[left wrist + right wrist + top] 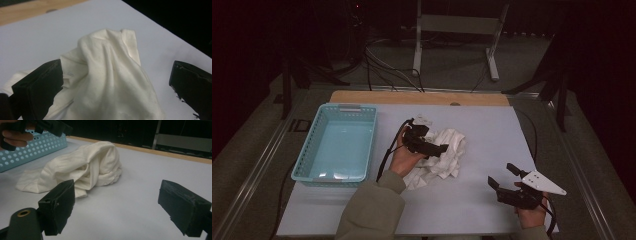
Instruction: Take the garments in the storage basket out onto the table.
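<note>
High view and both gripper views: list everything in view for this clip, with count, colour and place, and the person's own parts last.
Table: one, pale grey top with a wooden strip along the far edge, centre.
Basket: one, light blue perforated plastic, on the table's left side, nothing visible inside.
Cloth: one, white, crumpled in a heap mid-table, right of the basket.
Frame: one, white metal, on the floor beyond the table.
Cables: several, black, on the floor behind the table.
Left gripper: one, black, over the cloth, jaws open on either side of it.
Right gripper: one, black with a grey plate, near right of the table, jaws open, away from the cloth.
Sleeve: one, olive green, left forearm.
</note>
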`<state>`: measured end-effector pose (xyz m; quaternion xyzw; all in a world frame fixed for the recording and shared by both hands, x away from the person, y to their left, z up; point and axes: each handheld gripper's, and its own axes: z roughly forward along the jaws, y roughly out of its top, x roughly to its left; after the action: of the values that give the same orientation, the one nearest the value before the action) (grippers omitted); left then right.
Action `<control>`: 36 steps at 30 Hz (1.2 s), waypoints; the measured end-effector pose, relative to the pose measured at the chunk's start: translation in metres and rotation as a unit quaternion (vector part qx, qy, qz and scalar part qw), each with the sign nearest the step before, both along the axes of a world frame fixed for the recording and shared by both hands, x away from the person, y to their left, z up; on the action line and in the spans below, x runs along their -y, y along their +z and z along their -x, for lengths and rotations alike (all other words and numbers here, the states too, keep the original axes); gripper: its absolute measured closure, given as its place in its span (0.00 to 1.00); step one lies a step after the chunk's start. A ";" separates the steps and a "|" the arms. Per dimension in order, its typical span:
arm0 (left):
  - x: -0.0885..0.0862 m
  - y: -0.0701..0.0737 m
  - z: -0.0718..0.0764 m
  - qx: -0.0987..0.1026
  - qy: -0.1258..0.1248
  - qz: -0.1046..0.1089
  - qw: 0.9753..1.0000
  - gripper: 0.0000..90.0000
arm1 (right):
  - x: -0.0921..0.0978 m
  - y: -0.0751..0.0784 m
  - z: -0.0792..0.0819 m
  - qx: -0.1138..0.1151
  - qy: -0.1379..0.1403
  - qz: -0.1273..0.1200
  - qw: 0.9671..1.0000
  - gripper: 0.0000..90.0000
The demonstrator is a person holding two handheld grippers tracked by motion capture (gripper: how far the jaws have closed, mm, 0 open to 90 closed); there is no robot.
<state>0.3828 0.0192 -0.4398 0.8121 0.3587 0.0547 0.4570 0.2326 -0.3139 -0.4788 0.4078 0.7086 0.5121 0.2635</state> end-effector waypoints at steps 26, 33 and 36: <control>-0.043 0.030 0.012 0.041 0.039 0.030 0.998 0.01 | 0.000 0.000 0.000 0.000 0.000 0.001 1.000 0.16; -0.058 0.036 0.016 0.052 0.052 0.033 0.997 0.01 | -0.001 0.000 0.000 -0.001 0.000 0.001 1.000 0.16; -0.065 0.038 0.018 0.056 0.058 0.034 0.996 0.01 | -0.001 0.000 0.000 -0.001 0.000 0.001 1.000 0.16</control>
<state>0.3652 0.0843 -0.4017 0.7692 0.3812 0.1141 0.5000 0.2327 -0.3132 -0.4792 0.4081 0.7091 0.5111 0.2634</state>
